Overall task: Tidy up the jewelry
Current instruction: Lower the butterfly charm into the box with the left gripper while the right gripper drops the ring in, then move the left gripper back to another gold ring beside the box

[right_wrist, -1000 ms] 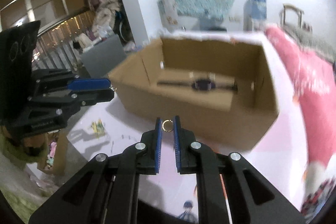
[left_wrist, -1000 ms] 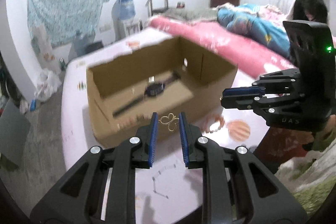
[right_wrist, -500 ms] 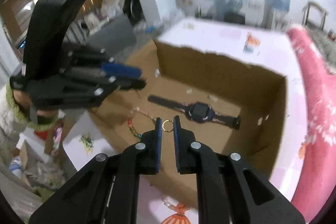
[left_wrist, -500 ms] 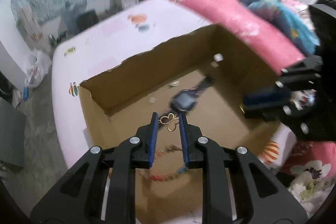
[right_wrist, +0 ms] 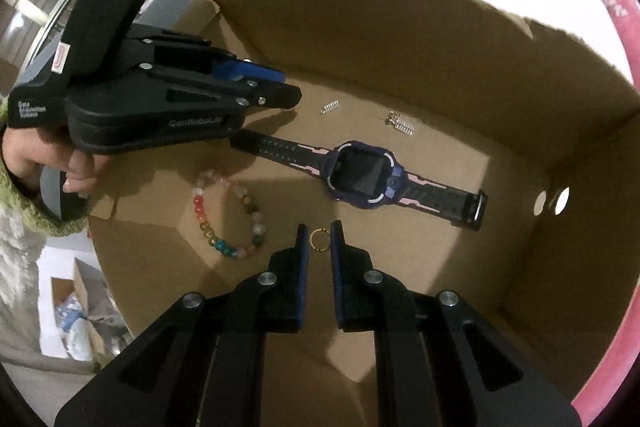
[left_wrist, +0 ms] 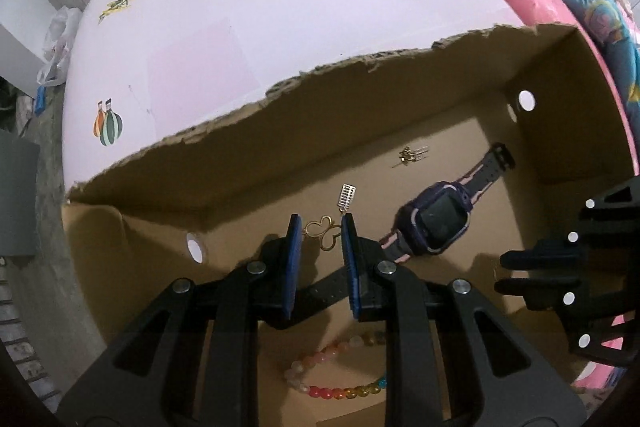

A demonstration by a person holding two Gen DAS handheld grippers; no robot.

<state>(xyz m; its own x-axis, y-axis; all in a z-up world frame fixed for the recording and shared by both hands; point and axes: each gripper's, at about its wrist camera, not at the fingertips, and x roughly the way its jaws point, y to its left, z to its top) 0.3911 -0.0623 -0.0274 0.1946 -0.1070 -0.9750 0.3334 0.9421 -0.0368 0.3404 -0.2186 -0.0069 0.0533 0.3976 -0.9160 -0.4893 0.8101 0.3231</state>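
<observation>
Both jaw pairs stood narrow: the left gripper (left_wrist: 320, 239) pinched a gold butterfly charm (left_wrist: 323, 234), the right gripper (right_wrist: 319, 241) a small gold ring (right_wrist: 318, 239), over the cardboard box (right_wrist: 460, 39). Lower close to the floor beyond the watch (right_wrist: 362, 175) before releasing, so neither bounces.

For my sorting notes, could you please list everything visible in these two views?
Cardboard box: one, brown, on the pink-sheeted bed.
Watch: one, purple and black, box floor.
Bead bracelet: one, multicoloured, box floor.
Small metal pieces: at least two, silver, near the far wall.
Butterfly charm: one, gold, in the left gripper.
Ring: one, gold, in the right gripper.
Hand: one, on the left gripper's handle.
</observation>
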